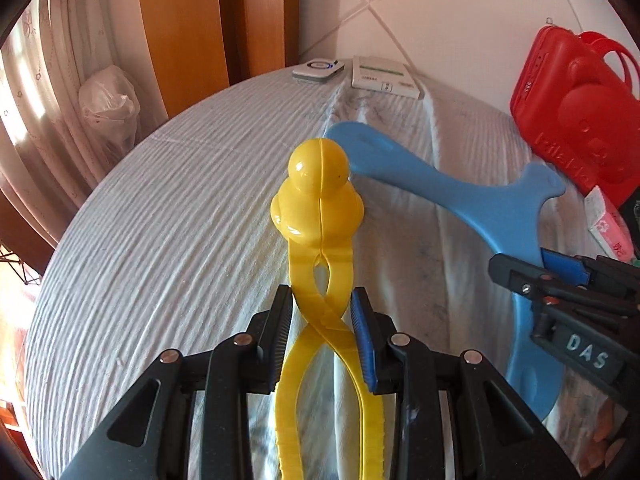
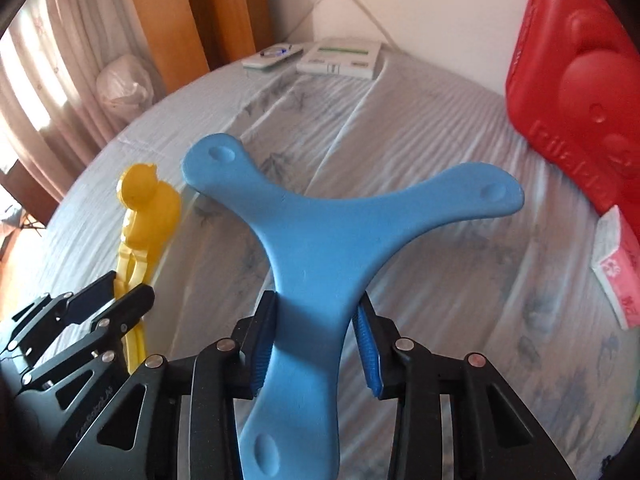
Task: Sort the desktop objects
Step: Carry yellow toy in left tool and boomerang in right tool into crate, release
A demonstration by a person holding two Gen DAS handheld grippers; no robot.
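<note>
A yellow duck-shaped snowball tong [image 1: 320, 192] points away from me over the cloth-covered table [image 1: 160, 220]. My left gripper [image 1: 320, 320] is shut on its crossed handles just below the duck. A blue three-armed foam boomerang [image 2: 320, 232] lies to its right, and my right gripper [image 2: 314, 332] is shut on its near arm, with both pads against its edges. In the left wrist view the boomerang [image 1: 460, 200] stretches to the right gripper [image 1: 540, 272]. In the right wrist view the tong [image 2: 148, 200] and the left gripper [image 2: 116, 292] are at the left.
A red bear-embossed case [image 2: 580, 100] stands at the right against the wall, with a pink and white packet [image 2: 616, 272] in front of it. A white remote [image 1: 318, 69] and a flat white box [image 1: 384, 78] lie at the far edge. A plastic bag [image 1: 108, 96] sits beyond the table at the left.
</note>
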